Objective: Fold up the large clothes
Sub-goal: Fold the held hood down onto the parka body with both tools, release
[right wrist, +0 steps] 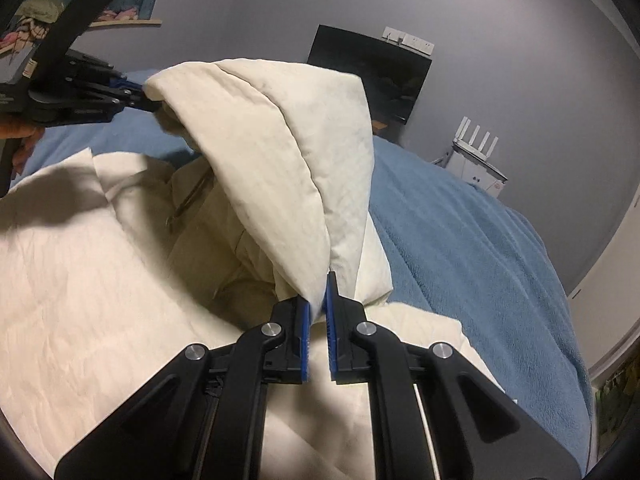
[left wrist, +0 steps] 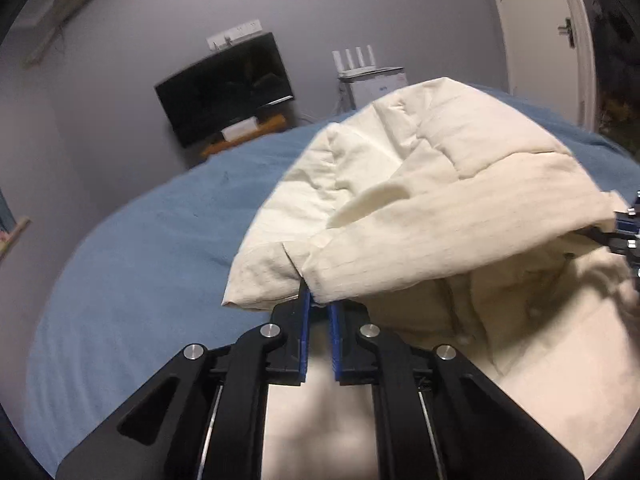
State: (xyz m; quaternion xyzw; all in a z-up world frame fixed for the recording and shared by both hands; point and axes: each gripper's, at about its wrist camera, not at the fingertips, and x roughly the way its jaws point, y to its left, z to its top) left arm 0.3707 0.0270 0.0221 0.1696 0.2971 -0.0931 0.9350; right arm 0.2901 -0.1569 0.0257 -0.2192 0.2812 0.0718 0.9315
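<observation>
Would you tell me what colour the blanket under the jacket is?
The blanket is plain blue, clearest in the right wrist view.

Cream all over on the padded jacket [right wrist: 280, 152], plain, with faint quilting lines across its hood. Under it the bed cover [left wrist: 132, 248] is a flat mid-blue, no pattern. The left claw [left wrist: 318, 300] shows black arms and bright blue pads, and the right claw [right wrist: 318, 292] matches it. Behind, a pale grey wall [left wrist: 140, 32], a black screen [left wrist: 224, 88] and a white router [right wrist: 478, 140].
</observation>
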